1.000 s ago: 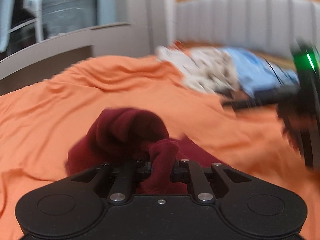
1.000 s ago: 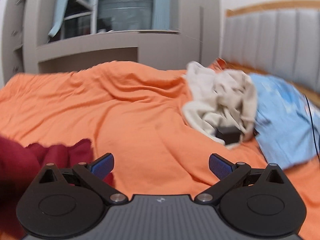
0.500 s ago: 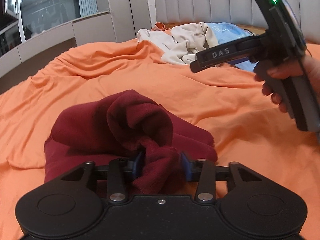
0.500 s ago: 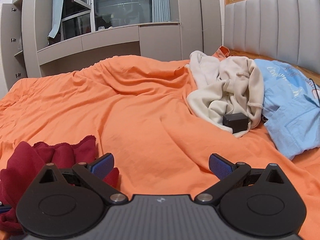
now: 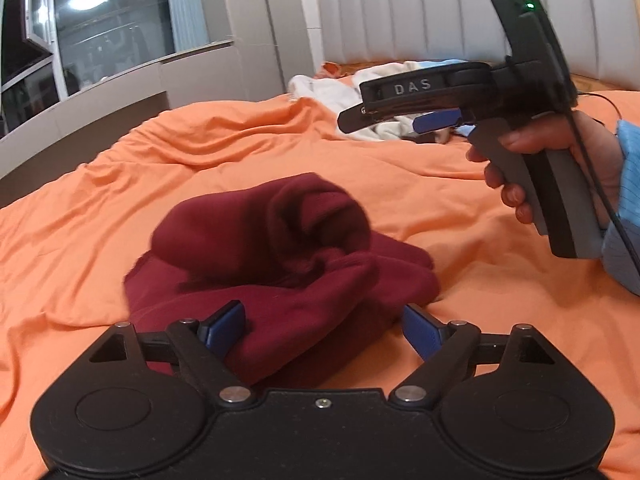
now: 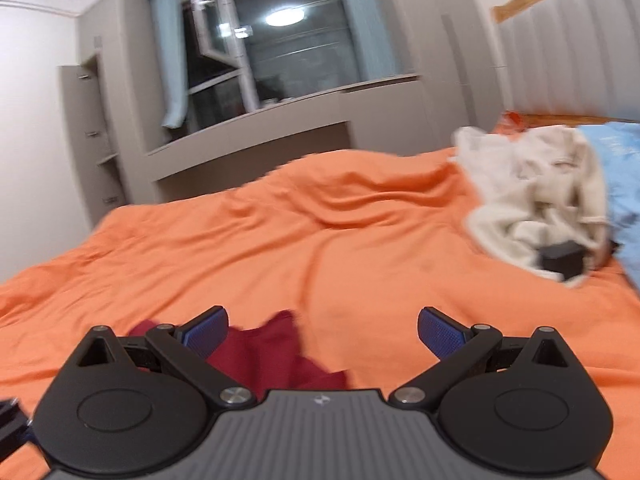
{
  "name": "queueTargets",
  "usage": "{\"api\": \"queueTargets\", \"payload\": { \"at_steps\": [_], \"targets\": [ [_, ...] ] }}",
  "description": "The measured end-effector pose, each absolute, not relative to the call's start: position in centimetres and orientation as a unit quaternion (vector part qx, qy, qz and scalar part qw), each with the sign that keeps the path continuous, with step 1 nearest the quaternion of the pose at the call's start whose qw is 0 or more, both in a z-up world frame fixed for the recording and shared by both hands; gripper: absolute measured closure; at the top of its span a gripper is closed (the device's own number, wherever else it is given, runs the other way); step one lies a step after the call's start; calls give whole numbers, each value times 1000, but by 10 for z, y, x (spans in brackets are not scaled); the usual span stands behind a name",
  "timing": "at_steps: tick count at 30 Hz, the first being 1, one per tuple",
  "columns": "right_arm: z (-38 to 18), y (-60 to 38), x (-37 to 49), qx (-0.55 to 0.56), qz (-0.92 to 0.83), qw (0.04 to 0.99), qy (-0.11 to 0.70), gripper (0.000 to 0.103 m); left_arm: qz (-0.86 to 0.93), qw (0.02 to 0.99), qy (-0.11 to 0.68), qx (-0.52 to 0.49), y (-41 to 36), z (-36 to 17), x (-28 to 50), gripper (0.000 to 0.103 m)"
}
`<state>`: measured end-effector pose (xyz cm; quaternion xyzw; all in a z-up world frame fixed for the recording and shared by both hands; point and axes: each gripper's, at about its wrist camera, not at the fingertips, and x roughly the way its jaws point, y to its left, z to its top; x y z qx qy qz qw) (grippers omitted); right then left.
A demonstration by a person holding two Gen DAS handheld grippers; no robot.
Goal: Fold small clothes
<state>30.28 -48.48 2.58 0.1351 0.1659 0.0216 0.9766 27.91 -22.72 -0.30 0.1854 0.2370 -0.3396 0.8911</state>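
Observation:
A dark red garment point(image 5: 280, 248) lies crumpled in a heap on the orange bedspread point(image 5: 120, 208). My left gripper point(image 5: 322, 328) sits low at its near edge. Its jaws are opening, and a fold of the red cloth lies loose between the blue pads point(image 5: 224, 322). In the left wrist view my right gripper point(image 5: 400, 118) hangs above the bed, beyond and to the right of the heap, held by a hand point(image 5: 560, 156). In its own view the right gripper point(image 6: 322, 332) stands open. It grips nothing; the red garment point(image 6: 272, 356) lies on the bed below it.
A beige garment point(image 6: 532, 200) is piled at the far right with a small black box point(image 6: 560, 258) on it. Light blue cloth point(image 6: 616, 168) lies beside them. A padded headboard point(image 5: 420, 12) and a grey window cabinet point(image 6: 248, 140) bound the bed. A cable point(image 5: 600, 184) trails from the right gripper.
My left jaws went from shut on a bunched fold of the red garment to wide apart, and the cloth settled onto the bed. The right gripper's view has tipped upward and swung left.

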Motion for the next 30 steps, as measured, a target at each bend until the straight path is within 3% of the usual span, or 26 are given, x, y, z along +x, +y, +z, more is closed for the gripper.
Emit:
{"api": "queueTargets", "payload": {
  "at_steps": [3,13,16,21,26,29,30],
  "targets": [
    [22,-470,309,134,78,972,175,0,-329,897,244,166,-220,0,284,4],
    [14,-439,316,136,145,961,193,3,-318,904,245,148,-202,4,287,3],
    [9,-440,318,154,144,954,215,24,-315,905,245,147,-200,4,287,3],
    [5,-456,317,200,131,937,253,78,-310,907,247,144,-199,4,288,3],
    [3,-471,312,199,91,936,277,75,-306,909,246,141,-197,5,290,4],
    [-3,-476,316,217,87,930,285,46,-306,909,245,139,-197,5,289,4],
    [-5,-476,318,220,86,928,288,42,-306,909,245,139,-197,5,288,4]
  ]
}}
